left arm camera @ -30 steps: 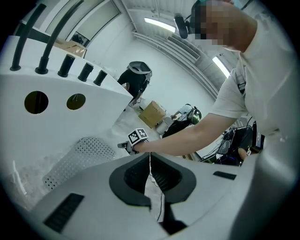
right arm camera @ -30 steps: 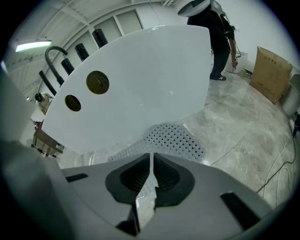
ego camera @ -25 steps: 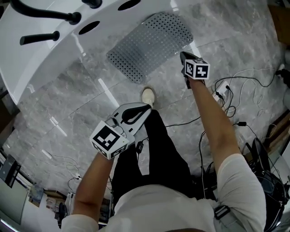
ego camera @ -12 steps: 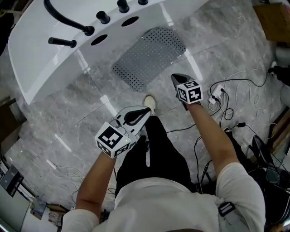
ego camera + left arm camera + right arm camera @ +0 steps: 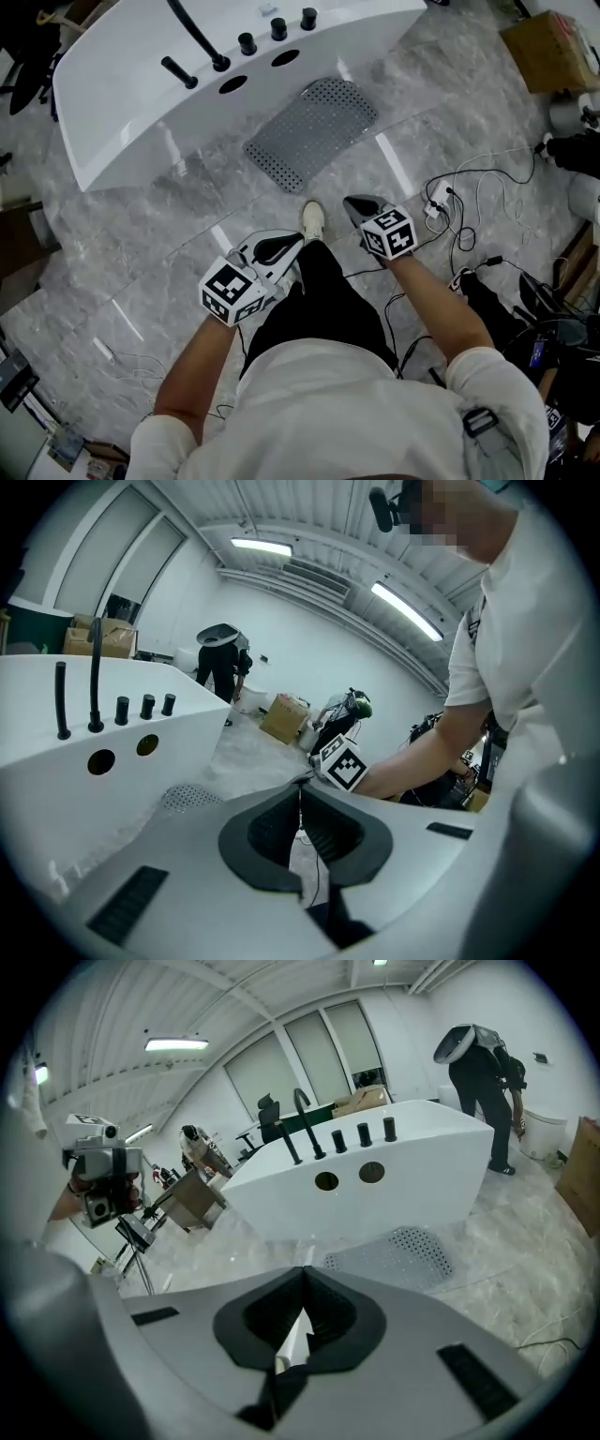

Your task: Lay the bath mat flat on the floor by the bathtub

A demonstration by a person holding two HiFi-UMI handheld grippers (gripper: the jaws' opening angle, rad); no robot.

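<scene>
The grey perforated rubber bath mat (image 5: 314,131) lies flat on the grey marble floor (image 5: 169,244), just beside the white bathtub (image 5: 131,103). Its long axis runs along the side wall of the tub, from lower left to upper right in the head view. Bare floor is open between the near edge of the mat and the person's white shoe (image 5: 312,220). Loose black and white cables (image 5: 469,220) lie on the right. The left claw (image 5: 293,243) and the right claw (image 5: 354,203) both have their jaws together, with nothing between them, clear of the mat.
</scene>
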